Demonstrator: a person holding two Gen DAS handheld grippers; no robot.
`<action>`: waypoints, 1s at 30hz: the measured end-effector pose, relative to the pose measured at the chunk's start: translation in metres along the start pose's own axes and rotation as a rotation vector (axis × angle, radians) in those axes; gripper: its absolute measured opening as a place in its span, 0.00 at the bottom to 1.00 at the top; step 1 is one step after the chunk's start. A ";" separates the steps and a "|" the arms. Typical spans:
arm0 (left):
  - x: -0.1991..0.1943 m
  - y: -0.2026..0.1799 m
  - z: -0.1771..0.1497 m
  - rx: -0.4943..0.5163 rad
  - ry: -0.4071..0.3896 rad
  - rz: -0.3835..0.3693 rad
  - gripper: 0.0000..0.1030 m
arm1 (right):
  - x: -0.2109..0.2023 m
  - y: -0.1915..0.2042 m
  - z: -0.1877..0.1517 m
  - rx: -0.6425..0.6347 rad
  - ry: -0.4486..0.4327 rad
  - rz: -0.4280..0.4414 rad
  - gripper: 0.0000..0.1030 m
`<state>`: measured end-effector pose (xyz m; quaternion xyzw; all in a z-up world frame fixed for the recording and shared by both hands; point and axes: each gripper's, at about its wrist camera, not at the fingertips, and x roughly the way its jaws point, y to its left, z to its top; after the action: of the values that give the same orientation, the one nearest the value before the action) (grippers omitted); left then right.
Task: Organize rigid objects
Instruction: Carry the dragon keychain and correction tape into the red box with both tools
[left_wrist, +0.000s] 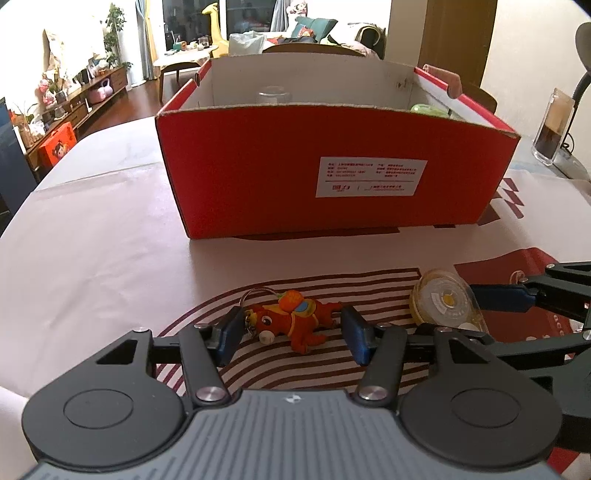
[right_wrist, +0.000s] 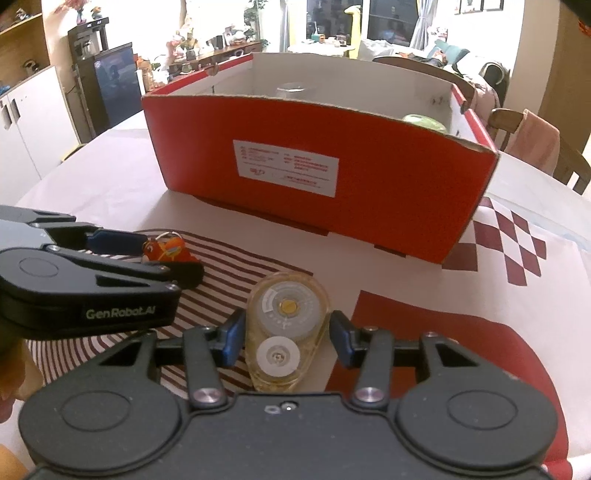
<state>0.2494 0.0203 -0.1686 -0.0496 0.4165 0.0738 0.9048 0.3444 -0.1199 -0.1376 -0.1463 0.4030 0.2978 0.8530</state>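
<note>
An orange toy horse keychain (left_wrist: 295, 321) lies on the striped tablecloth. My left gripper (left_wrist: 291, 332) straddles it, open, with its blue pads close to the toy's head and tail and a narrow gap on the right. A clear yellowish tape dispenser (right_wrist: 286, 328) lies to the right of the toy. My right gripper (right_wrist: 288, 334) is open around it, with both pads just off its sides. The red cardboard box (left_wrist: 258, 177) stands open-topped right behind both. In it I see a clear glass (left_wrist: 273, 96) and a green object (left_wrist: 428, 109).
A clear acrylic stand (left_wrist: 554, 125) and a lamp base stand at the table's far right edge. A wooden chair (right_wrist: 535, 140) draped in pink cloth sits behind the box on the right. The two grippers are side by side, nearly touching.
</note>
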 end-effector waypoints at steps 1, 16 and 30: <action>-0.002 0.001 0.000 0.000 -0.002 -0.002 0.55 | -0.003 0.000 0.000 0.003 -0.004 0.000 0.46; -0.055 0.002 0.008 -0.014 -0.025 -0.044 0.55 | -0.063 0.011 0.018 -0.001 -0.058 0.019 0.46; -0.109 0.008 0.047 -0.011 -0.108 -0.083 0.55 | -0.114 0.012 0.053 0.001 -0.113 0.028 0.46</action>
<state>0.2127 0.0249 -0.0554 -0.0678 0.3645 0.0411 0.9278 0.3117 -0.1290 -0.0161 -0.1231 0.3562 0.3173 0.8702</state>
